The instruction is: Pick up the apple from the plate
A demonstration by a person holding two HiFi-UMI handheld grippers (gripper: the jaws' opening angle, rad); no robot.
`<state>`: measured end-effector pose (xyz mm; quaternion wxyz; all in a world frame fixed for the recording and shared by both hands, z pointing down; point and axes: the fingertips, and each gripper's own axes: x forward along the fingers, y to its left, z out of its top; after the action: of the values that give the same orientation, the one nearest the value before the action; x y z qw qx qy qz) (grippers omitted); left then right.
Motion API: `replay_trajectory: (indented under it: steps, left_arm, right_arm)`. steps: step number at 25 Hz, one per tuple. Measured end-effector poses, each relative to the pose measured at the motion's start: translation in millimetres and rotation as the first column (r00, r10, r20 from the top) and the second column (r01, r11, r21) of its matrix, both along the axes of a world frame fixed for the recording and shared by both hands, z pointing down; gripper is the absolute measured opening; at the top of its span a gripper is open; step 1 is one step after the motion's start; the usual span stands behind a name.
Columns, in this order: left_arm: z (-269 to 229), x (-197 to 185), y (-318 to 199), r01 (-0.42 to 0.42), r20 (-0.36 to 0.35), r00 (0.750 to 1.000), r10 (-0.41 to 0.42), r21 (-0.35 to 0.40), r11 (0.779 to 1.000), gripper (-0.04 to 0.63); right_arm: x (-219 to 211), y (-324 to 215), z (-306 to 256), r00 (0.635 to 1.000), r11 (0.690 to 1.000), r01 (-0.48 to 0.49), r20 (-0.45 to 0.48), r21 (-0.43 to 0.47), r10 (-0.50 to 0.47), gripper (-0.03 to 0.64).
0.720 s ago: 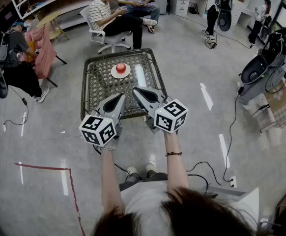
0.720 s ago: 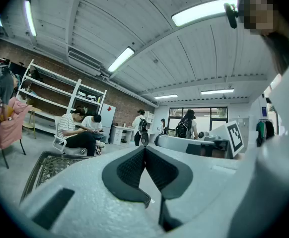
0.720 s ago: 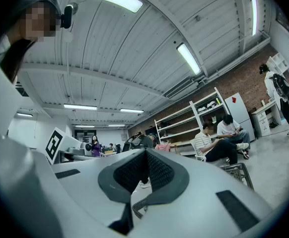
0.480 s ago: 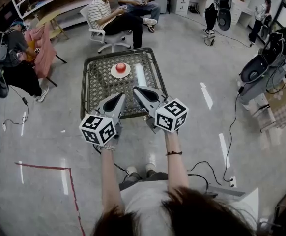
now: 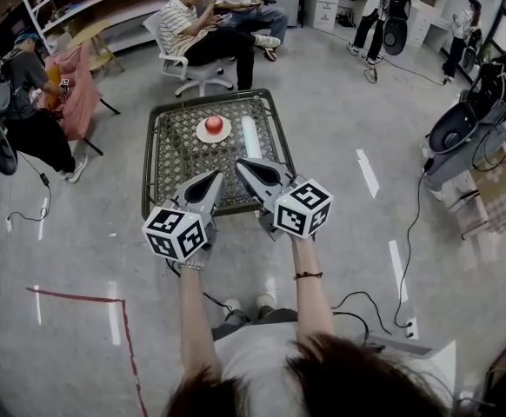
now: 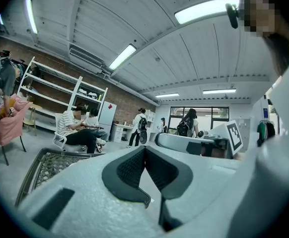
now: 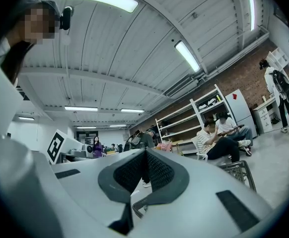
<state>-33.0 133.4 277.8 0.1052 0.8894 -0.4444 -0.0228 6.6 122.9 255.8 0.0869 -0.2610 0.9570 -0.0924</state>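
The red apple [image 5: 215,124] sat on its white plate [image 5: 201,132] on the wire-mesh table [image 5: 163,163]. The left gripper [image 5: 213,176] and right gripper [image 5: 241,162] hovered over the table's near edge, both with jaws together and empty.

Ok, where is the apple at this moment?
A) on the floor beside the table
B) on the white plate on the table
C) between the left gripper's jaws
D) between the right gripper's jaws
B: the apple sits on the white plate on the table, beyond the left gripper and right gripper, both shut and empty.
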Motion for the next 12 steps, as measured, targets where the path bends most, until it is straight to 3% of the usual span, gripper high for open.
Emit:
replay_trajectory:
  steps: [12]
  left_arm:
    - [16.6,8.5,-9.0,0.047,-0.005,0.999,-0.047,-0.024,0.999,0.011]
  right_arm:
    - [17.2,-16.0,12.2,1.0,1.0,0.01,0.008,-0.029,-0.01,0.009]
